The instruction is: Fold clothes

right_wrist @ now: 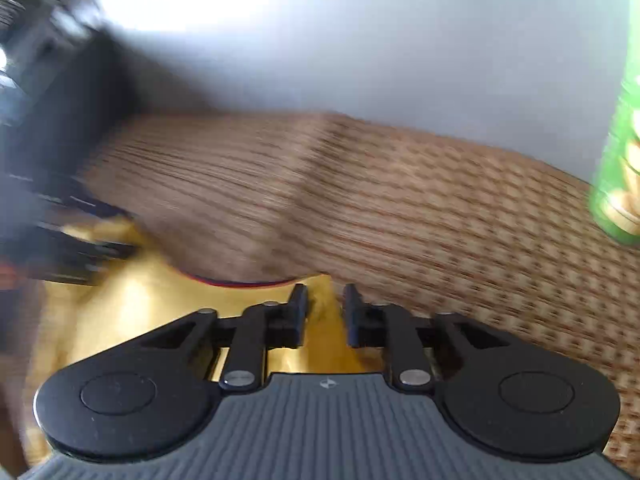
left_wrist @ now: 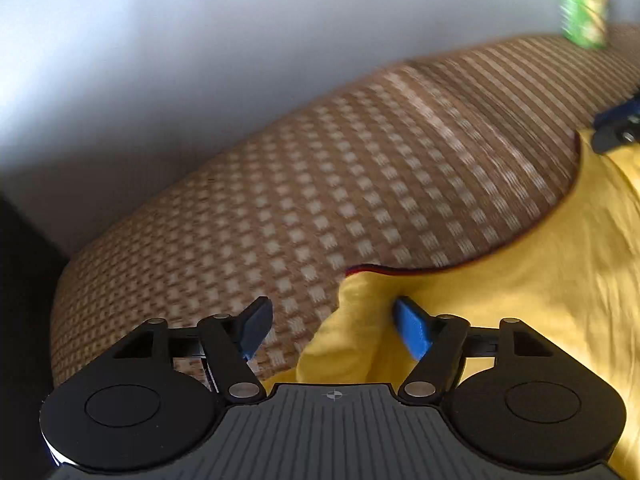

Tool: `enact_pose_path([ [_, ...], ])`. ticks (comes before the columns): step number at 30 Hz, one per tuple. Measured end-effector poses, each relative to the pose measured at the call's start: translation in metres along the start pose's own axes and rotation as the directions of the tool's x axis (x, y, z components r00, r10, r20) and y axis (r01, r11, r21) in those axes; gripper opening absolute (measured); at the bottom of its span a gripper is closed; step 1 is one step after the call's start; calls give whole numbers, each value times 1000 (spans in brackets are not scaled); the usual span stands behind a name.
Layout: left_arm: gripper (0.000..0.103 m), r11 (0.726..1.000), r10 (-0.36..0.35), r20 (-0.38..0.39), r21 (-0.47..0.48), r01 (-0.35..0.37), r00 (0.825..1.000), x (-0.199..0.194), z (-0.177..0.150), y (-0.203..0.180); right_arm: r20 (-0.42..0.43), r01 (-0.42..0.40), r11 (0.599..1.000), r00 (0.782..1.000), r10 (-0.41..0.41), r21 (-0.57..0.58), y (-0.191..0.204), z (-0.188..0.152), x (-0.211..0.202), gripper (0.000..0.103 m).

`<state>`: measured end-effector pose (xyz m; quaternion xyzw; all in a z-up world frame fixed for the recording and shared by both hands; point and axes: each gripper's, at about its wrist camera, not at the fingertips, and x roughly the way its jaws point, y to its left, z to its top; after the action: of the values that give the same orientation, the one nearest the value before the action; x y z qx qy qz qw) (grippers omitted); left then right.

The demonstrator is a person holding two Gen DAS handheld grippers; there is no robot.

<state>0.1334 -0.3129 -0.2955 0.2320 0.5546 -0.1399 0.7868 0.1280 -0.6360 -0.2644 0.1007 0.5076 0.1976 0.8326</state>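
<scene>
Woven mat (left_wrist: 320,184); yellow garment (left_wrist: 540,280) hem away; left gripper (left_wrist: 334,328) wide; right gripper (right_wrist: 326,312) narrow, fabric between.

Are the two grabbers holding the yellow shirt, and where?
The right gripper pinches the yellow shirt near its red-trimmed edge. The left gripper is open around a shirt corner, not holding.

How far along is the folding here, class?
Done: no fold shows; the yellow garment lies rumpled on the woven mat. In hand: the right hand-held gripper pinches its edge; the left hand-held gripper is open around a corner. Left: every fold.
</scene>
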Motion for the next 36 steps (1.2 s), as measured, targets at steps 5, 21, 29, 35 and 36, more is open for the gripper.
enact_pose_path([
  [5,76,997,81,69,-20,-80,994,-44,0,10,101,28,999,994,-31,35,-3,-9,-40,46],
  [21,62,969,-212,91,149,197,973,-50,83,-138,-21,143,989,990,-142,46,-11,-153,-130,52],
  [29,53,967,-172,15,193,166,985,-10,113,-178,15,163,976,987,-163,-145,-2,-155,-110,52],
  [35,53,975,-102,-22,198,104,995,6,109,-184,19,133,982,991,-132,-134,-12,-154,-103,2],
  [36,53,976,-101,-13,194,101,995,6,109,-183,13,146,984,989,-145,-100,-18,-157,-104,2],
])
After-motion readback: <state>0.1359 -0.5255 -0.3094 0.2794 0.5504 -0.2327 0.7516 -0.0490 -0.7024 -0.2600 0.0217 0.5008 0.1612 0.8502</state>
